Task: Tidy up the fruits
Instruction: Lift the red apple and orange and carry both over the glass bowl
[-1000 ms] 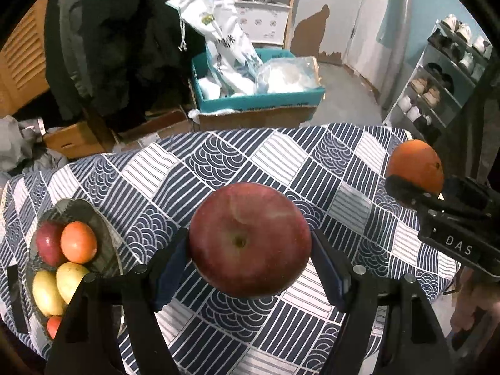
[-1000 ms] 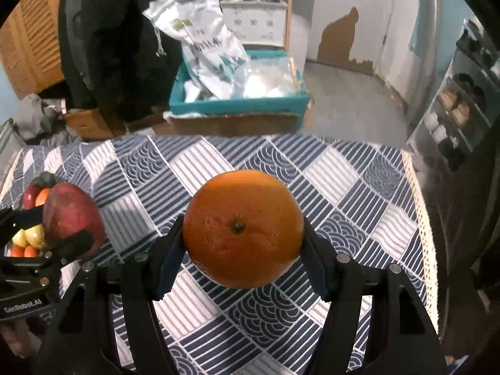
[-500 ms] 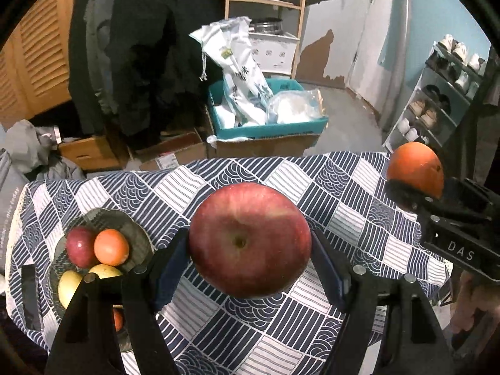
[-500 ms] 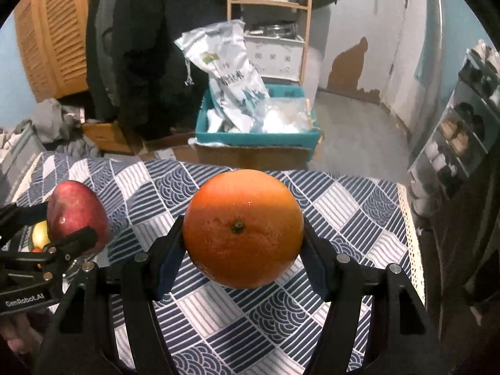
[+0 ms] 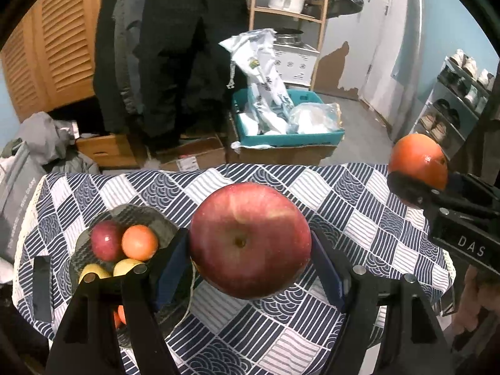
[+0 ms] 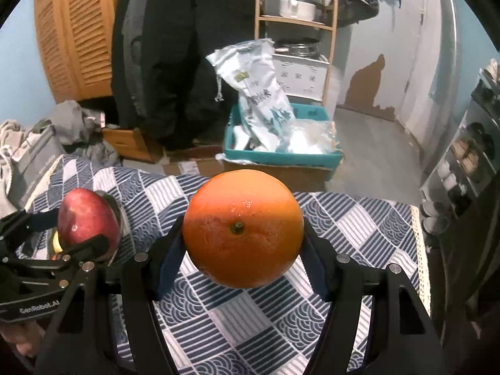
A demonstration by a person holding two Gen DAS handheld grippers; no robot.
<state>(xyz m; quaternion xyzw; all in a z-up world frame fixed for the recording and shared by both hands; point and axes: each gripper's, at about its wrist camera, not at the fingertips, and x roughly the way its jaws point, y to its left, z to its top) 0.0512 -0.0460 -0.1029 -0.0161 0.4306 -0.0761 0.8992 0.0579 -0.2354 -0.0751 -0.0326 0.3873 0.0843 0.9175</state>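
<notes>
both grippers have risen and pulled back from the table since a second ago, so more of the room behind the patterned tablecloth (image 5: pixel 359 218) now shows and the dark fruit bowl (image 5: pixel 93 228) sits further in from the picture's left edge. left gripper (image 5: pixel 250 259) tilts down toward the tablecloth with its blue-padded jaws clamped on a large red apple (image 5: pixel 250 243), held clear above the cloth, just to the right of the bowl. the apple is deep red with paler streaks, its dimpled end facing the camera. right gripper (image 6: pixel 242 250) tilts down the same way, jaws pressed on an orange (image 6: pixel 243 228) that hangs above the cloth, well to the right of the bowl. the orange has glossy, pitted skin and a small dark stem scar facing the camera. in the bowl lie a smaller red apple (image 5: pixel 106 240), a small orange fruit (image 5: pixel 139 242) touching it, and yellow fruits (image 5: pixel 125 264) partly hidden behind the left gripper's finger. from the right wrist view the left gripper and its apple (image 6: pixel 87 218) cover most of the bowl.
</notes>
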